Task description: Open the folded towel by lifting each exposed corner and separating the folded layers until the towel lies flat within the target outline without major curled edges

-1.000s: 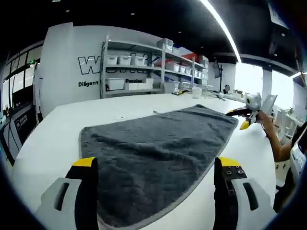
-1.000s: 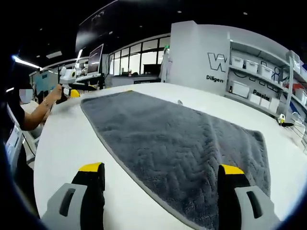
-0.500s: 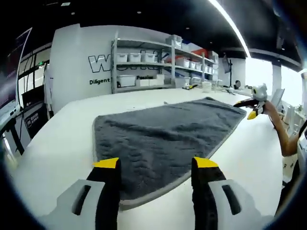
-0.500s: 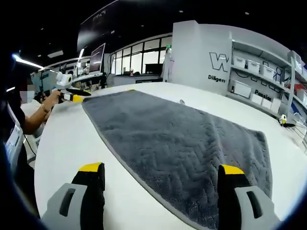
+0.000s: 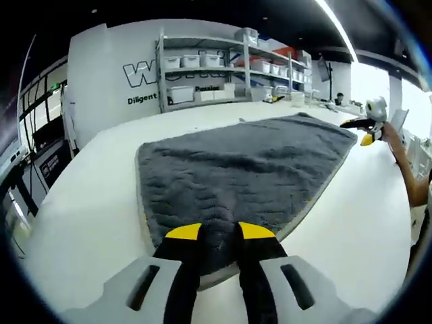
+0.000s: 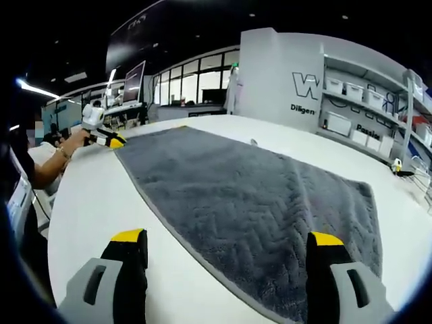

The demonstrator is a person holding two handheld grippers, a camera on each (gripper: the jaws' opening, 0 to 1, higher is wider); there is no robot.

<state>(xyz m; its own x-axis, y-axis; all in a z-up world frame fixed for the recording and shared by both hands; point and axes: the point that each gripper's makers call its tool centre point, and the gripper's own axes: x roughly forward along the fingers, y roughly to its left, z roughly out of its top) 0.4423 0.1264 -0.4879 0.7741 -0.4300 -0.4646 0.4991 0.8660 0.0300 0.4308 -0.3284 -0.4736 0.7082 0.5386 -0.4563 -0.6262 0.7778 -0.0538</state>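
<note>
A: Left tool [image 5: 220,231] is pinched tight on the near edge of the gray towel [image 5: 243,162], which is spread across the white counter [image 5: 81,202]. Worry is it only has the top layer, or a thin bite of the hem that slips out on the lift.

B: Yeah, and the right tool [image 6: 226,237] hangs wide over the other end with nothing in it. If the left pulls hard with that end loose, the whole towel could slide and bunch instead of opening. Can't make out any outline on the counter either.
</note>
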